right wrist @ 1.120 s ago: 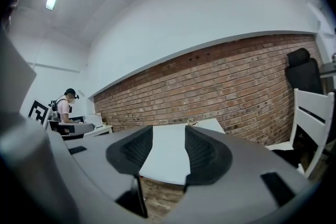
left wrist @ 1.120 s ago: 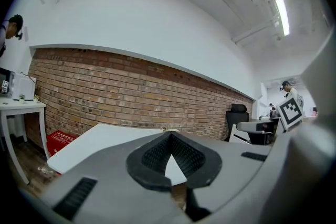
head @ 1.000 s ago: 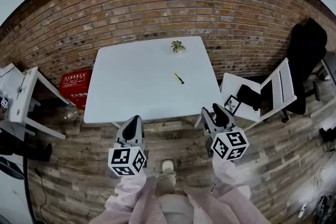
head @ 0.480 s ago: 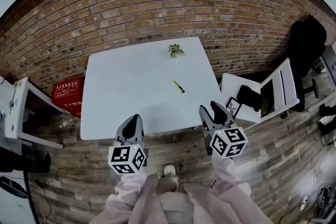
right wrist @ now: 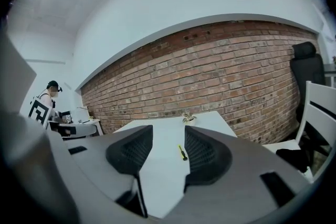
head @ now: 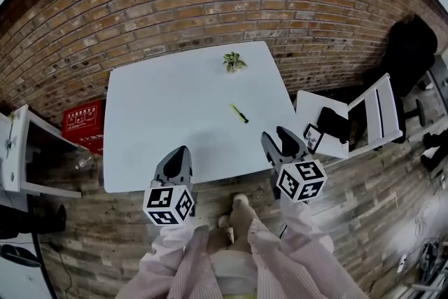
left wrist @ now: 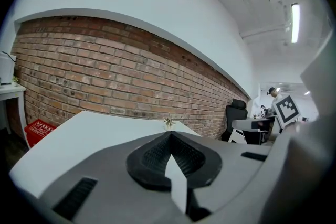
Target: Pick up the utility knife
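A small yellow and black utility knife (head: 239,113) lies on the right half of the white table (head: 161,115). In the right gripper view the knife (right wrist: 181,152) shows between the two jaws, still far ahead. My right gripper (head: 278,141) hangs open over the table's near right corner, nothing in it. My left gripper (head: 176,157) is shut and empty, hovering at the table's near edge. In the left gripper view the left gripper (left wrist: 169,145) has its jaws pressed together.
A small potted plant (head: 232,61) stands at the table's far edge near the brick wall. A white chair (head: 350,119) with a dark item on it sits right of the table. A red crate (head: 82,118) and a white side table (head: 17,150) are at the left.
Both grippers and the person have moved forward toward the table; the table and knife now appear nearer. The knife has not moved on the table.
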A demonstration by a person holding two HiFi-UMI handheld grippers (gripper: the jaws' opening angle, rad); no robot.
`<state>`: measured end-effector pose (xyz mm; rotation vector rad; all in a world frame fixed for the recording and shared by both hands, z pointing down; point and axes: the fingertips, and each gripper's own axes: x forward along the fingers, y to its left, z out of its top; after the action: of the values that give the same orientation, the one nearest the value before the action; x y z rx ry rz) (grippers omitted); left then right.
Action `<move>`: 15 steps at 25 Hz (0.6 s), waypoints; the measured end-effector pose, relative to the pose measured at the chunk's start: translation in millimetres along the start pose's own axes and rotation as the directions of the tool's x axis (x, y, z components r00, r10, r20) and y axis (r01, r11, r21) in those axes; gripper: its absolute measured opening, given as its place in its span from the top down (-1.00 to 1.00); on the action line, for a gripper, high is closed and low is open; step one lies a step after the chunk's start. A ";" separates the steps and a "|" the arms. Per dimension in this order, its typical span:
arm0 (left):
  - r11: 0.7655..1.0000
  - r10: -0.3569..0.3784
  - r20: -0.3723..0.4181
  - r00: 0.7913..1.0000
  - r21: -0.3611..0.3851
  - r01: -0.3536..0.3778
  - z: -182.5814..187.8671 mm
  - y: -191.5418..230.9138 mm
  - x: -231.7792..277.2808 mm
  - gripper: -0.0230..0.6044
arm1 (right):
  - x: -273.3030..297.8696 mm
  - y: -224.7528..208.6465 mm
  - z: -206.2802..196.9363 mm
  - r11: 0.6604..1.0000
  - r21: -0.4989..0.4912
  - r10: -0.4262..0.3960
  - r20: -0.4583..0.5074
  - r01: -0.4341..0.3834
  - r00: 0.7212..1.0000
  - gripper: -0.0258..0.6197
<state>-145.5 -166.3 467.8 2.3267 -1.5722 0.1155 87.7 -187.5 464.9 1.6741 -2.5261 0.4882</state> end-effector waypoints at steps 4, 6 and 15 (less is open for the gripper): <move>1.000 -0.003 -0.026 1.000 -0.017 0.003 -6.6 8.6 14.7 0.96 | 19.5 -0.3 -5.7 1.000 -0.004 0.013 -0.028 -0.014 1.000 0.38; 1.000 -0.005 -0.039 0.999 -0.025 0.004 -9.4 12.2 23.6 0.95 | 30.2 -1.8 -8.7 1.000 -0.007 0.021 -0.043 -0.022 0.999 0.38; 0.998 -0.008 -0.120 0.993 -0.071 -0.001 -24.5 28.9 73.8 0.95 | 89.6 -20.6 -26.2 0.998 -0.035 0.053 -0.159 -0.059 0.986 0.38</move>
<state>-140.5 -233.9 515.7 2.2248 -1.4898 0.1929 67.3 -266.3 515.1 1.4906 -2.4575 0.5485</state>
